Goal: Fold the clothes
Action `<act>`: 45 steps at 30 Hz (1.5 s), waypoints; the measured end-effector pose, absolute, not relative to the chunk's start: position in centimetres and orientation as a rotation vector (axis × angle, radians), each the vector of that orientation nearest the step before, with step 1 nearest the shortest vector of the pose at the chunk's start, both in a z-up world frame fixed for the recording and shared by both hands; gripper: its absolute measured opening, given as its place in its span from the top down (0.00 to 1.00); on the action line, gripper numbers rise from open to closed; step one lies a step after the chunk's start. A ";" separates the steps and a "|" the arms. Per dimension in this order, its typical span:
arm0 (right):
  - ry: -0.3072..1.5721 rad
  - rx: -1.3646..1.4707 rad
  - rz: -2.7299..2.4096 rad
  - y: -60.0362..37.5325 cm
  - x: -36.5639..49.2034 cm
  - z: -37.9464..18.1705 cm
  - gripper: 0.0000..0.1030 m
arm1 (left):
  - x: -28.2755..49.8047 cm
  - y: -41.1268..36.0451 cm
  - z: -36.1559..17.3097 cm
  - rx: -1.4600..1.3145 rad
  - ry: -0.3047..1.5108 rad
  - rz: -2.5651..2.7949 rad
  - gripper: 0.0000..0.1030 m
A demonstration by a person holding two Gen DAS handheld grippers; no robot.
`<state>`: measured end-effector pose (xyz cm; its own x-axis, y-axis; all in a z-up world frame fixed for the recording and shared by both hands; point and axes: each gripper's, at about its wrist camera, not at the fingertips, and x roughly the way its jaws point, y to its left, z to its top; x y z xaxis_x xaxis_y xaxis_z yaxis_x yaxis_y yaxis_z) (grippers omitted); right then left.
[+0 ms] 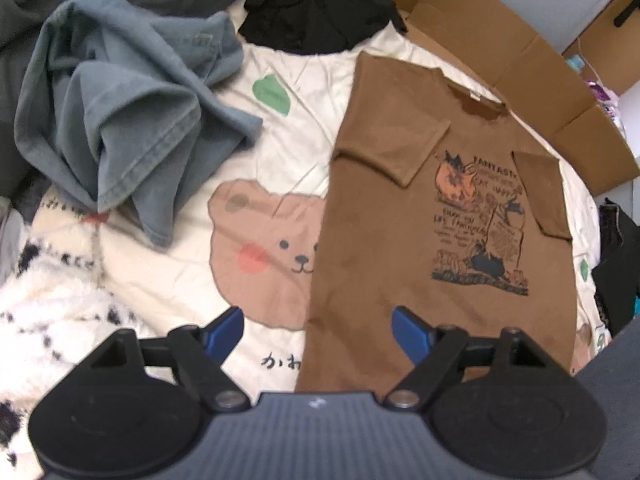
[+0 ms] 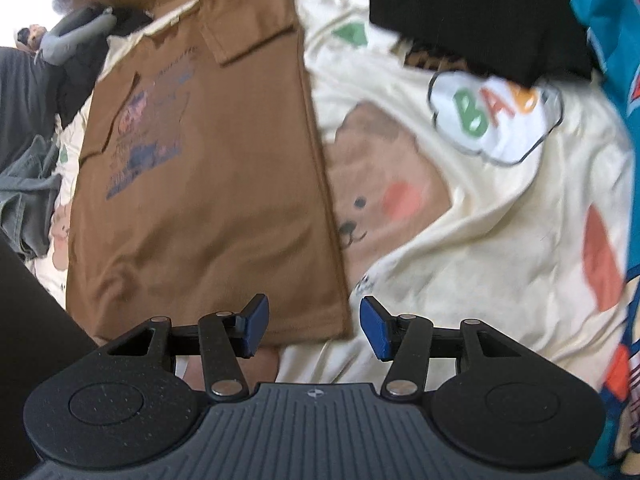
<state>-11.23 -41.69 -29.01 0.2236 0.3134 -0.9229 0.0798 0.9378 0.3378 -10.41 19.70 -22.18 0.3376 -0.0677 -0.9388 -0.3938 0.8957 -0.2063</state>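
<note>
While both claws stand spread and hold nothing, we record the left gripper (image 1: 318, 334) at the bottom centre of its view, its span straddling the hem's left corner, and the right gripper (image 2: 314, 326) low in its own view, straddling the hem's right corner. We judge the two about equally near. From each claw the brown T-shirt (image 1: 400, 248) runs away up the frame, long axis hem-near to collar-far, flat on the bear-print bedsheet (image 1: 192, 264). We find both side edges straight and both sleeves turned in over the printed front, leaving a narrow rectangle. Farther off, a crumpled grey-blue garment (image 1: 132, 120) sits upper left and a black garment (image 1: 316, 12) top centre.
</note>
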 end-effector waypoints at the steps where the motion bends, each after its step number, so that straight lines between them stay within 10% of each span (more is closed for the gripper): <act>1: 1.350 0.339 0.164 -41.4 -11.3 -29.4 0.48 | -10.4 19.7 -22.5 -0.437 1.226 0.218 0.19; 30: 1.324 0.408 0.175 -41.0 -11.8 -39.9 0.56 | -10.6 19.5 -31.4 -0.431 1.460 0.271 0.19; 35: 1.357 0.410 0.191 -41.1 -11.5 -39.9 0.92 | -10.5 19.3 -31.5 -0.457 1.450 0.271 0.19; 45: 1.396 0.372 0.252 -40.0 -10.6 -39.2 0.91 | -10.4 18.5 -31.4 -0.454 1.458 0.254 0.19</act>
